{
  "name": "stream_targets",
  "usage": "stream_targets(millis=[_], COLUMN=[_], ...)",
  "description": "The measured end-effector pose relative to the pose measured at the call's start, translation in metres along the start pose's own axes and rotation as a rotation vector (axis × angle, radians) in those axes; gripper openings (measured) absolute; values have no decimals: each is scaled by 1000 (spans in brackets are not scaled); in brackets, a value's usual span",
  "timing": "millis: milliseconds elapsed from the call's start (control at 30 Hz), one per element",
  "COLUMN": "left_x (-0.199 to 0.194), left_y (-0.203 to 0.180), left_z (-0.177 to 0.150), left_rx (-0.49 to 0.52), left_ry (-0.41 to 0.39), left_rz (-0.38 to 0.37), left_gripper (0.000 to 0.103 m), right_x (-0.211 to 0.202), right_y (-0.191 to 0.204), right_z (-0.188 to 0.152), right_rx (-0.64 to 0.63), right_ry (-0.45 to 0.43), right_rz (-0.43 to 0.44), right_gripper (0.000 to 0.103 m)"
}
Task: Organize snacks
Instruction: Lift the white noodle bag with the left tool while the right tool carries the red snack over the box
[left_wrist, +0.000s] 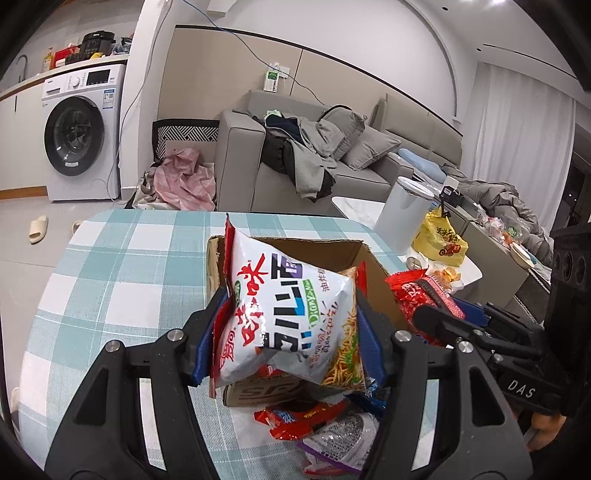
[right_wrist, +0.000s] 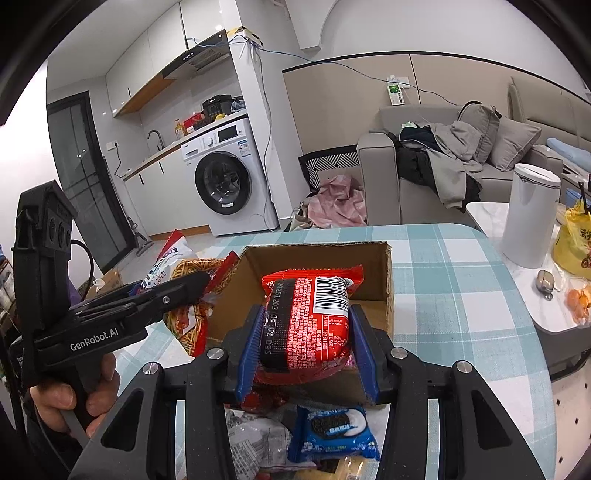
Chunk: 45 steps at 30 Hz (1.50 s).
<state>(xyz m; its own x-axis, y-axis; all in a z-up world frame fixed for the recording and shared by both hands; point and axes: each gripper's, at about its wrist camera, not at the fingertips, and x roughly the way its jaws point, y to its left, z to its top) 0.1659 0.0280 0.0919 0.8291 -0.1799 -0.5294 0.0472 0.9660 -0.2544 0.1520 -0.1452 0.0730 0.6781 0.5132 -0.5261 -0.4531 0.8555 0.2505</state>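
My left gripper (left_wrist: 291, 325) is shut on a white and red noodle snack bag (left_wrist: 291, 310) and holds it over the near left edge of an open cardboard box (left_wrist: 332, 254). My right gripper (right_wrist: 306, 332) is shut on a red snack packet (right_wrist: 310, 321) and holds it above the box (right_wrist: 373, 269), whose inside looks bare. The right gripper with its red packet (left_wrist: 424, 295) shows at the right of the left wrist view. The left gripper (right_wrist: 110, 310) with its bag (right_wrist: 177, 266) shows at the left of the right wrist view.
Loose snacks lie on the checked tablecloth (left_wrist: 122, 280) in front of the box: a blue cookie pack (right_wrist: 332, 432), a silver bag (left_wrist: 340, 443) and a red packet (left_wrist: 299, 417). A white bin (right_wrist: 532, 218) and a yellow bag (left_wrist: 439, 240) stand on the side table to the right.
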Motion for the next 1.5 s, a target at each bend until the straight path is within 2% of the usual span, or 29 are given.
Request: stream_targets(millis=[567,900,1267,1500], left_x=[45,66,90,99], left_y=[8,3,2,-2], left_z=[10,6,1,1], left_rx=[-8,3,12,42], left_ry=[49,82,124,131], left_rz=[57,85,129,145], left_gripper=[60,61,61,61], right_x=[40,61,75,81], right_y=[-14,-12,-16,-13], right_z=[12,9,1,-3], right_rx=[27,5,16,-22], right_ry=[58,98,154,165], right_rz=[6,5,-33,-48], right_gripper=[46,46,46,46])
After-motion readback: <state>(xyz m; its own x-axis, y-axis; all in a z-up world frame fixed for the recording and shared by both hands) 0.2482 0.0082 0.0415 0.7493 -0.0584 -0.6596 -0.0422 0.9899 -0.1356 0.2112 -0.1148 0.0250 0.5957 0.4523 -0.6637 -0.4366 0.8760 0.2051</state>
